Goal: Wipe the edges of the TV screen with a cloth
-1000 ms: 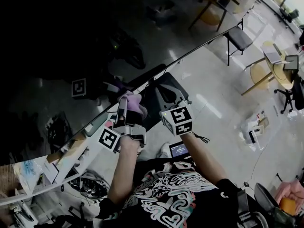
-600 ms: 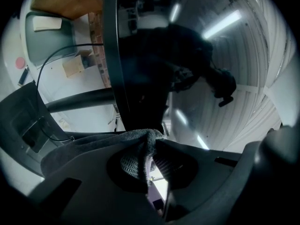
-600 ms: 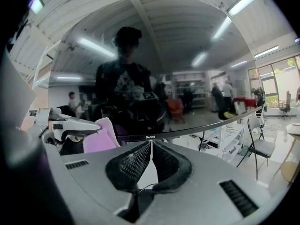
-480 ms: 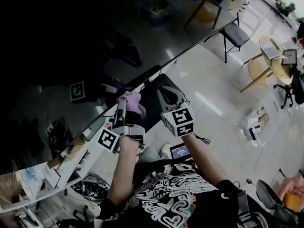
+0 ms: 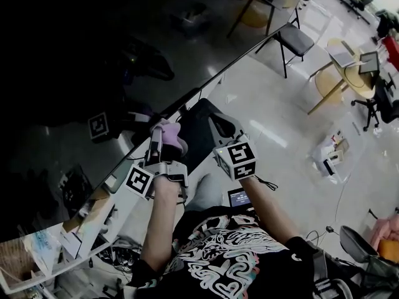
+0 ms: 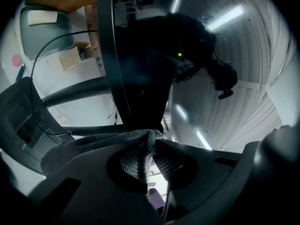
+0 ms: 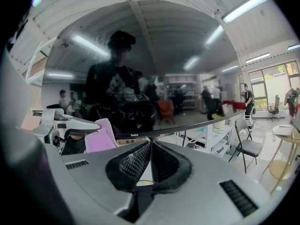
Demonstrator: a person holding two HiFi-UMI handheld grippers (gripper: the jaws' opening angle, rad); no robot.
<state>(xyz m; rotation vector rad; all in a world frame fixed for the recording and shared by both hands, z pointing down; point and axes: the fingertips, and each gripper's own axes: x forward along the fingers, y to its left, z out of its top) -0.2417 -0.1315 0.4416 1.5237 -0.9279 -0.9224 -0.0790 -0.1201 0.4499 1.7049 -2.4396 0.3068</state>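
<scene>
The TV screen (image 5: 93,73) is a big dark glossy panel; its lower edge (image 5: 187,95) runs slantwise across the head view. My left gripper (image 5: 159,147) is shut on a pink cloth (image 5: 169,132) and presses it against that edge. In the left gripper view the cloth (image 6: 140,137) bunches between the closed jaws right under the screen's thin bezel (image 6: 105,55). My right gripper (image 5: 215,122) hangs just right of the left one, shut and empty. Its own view shows the bezel (image 7: 154,132), the cloth (image 7: 99,138) and the left gripper (image 7: 61,123) at the left.
Under the TV at the lower left is a white shelf (image 5: 75,229) full of clutter and cables. A small lit device (image 5: 238,197) lies on the floor near the person's feet. A chair (image 5: 293,39) and round tables (image 5: 336,80) stand at the upper right.
The head camera has shifted a little. Both grippers stay at the TV's lower edge, the left one still holding the cloth, perhaps slid slightly left along it.
</scene>
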